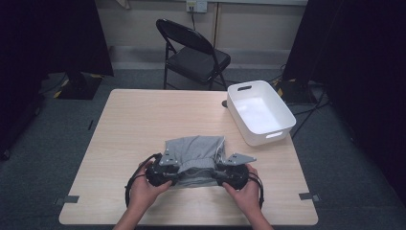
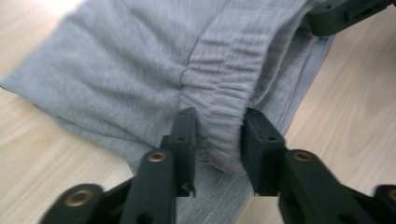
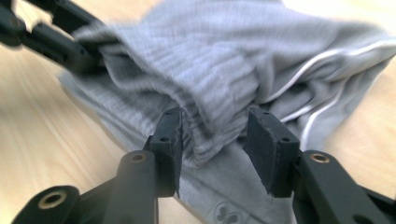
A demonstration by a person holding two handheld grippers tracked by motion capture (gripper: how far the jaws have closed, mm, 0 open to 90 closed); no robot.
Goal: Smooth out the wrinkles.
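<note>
Fabric sits between both sets of jaws: I have one grey garment [image 1: 196, 158], folded, lying near the front edge of the tabletop [image 1: 134, 120], about midway between its left and right edges. From the high view I see the whole layout, my left gripper [image 1: 168, 168] at the garment's front left corner and my right gripper [image 1: 225, 168] at its front right corner, a hand wrapped around each.

The left gripper view gives me what the high view cannot: the ribbed elastic waistband [image 2: 224, 93] bunched up and standing between my left jaws, which are parted with the fold of cloth in the gap; the cloth touches both pads, but I cannot tell if they press on it. The other gripper's black jaw pokes in at the top right corner of that view. The right gripper view shows a similar ribbed bunch between the right jaws, also parted, plus thin white piping [image 3: 322, 107] running along the cloth and a small printed mark near the bottom, too blurred to read.

Count: two grippers, one garment, one white bin [image 1: 259, 111], one folding chair [image 1: 194, 52].

The bin stands at the right edge of the tabletop toward the far right corner, well apart from the garment. The chair stands on the floor beyond the far edge. Nothing lies between the garment and the bin.
</note>
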